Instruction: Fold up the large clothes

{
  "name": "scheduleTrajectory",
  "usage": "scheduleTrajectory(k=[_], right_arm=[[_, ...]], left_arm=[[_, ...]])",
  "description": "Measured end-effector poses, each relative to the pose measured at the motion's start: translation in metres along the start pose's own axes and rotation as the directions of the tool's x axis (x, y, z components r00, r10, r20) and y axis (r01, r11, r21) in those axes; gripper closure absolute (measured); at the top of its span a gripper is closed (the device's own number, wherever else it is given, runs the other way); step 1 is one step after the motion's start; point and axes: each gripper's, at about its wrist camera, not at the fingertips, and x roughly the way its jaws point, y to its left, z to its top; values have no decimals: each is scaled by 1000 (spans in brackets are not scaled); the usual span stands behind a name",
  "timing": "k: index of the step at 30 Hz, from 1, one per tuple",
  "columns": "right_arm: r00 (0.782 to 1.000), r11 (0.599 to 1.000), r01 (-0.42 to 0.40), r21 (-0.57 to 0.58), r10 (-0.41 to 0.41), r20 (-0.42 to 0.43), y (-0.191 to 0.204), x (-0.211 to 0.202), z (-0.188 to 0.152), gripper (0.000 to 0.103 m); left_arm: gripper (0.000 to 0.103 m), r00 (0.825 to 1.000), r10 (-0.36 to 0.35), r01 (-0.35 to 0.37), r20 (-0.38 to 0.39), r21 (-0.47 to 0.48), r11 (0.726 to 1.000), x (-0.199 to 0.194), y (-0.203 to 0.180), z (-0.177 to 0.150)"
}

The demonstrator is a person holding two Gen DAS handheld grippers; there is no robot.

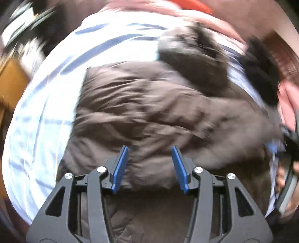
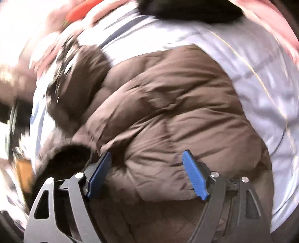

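Observation:
A puffy brown quilted jacket (image 1: 149, 112) lies folded on a white sheet with blue stripes (image 1: 43, 115). Its dark fur-trimmed hood (image 1: 194, 54) lies at the far end. My left gripper (image 1: 150, 149) is open, its blue pads apart just over the jacket's near edge, holding nothing. In the right wrist view the same jacket (image 2: 168, 112) fills the middle. My right gripper (image 2: 147, 155) is open, its pads spread wide over the jacket's near fold, with a dark sleeve opening (image 2: 71, 157) to its left. Both views are motion-blurred.
The striped sheet (image 2: 261, 78) covers the surface around the jacket. Pink bedding (image 1: 287, 104) and an orange item (image 1: 194, 5) lie beyond it. A dark garment (image 1: 261, 74) lies at the right. A wooden piece (image 1: 11, 82) stands at the left edge.

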Motion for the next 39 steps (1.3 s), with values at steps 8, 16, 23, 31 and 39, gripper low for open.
scheduleTrajectory(k=[8, 16, 23, 31, 39], right_arm=[[920, 969, -245, -35, 221, -325, 34, 30, -34, 27], [961, 927, -252, -280, 204, -189, 80, 15, -33, 93], [990, 801, -31, -598, 107, 92, 135, 27, -20, 87], [981, 979, 110, -170, -79, 176, 51, 9, 14, 32], [965, 856, -97, -508, 205, 161, 117, -10, -32, 51]], left_arm=[[51, 984, 70, -84, -166, -80, 993, 32, 23, 19], [42, 970, 107, -123, -217, -64, 990, 56, 16, 16], [34, 972, 189, -191, -142, -3, 982, 32, 10, 17], [31, 957, 198, -216, -212, -65, 974, 58, 25, 22], [31, 965, 256, -254, -59, 42, 966, 34, -7, 28]])
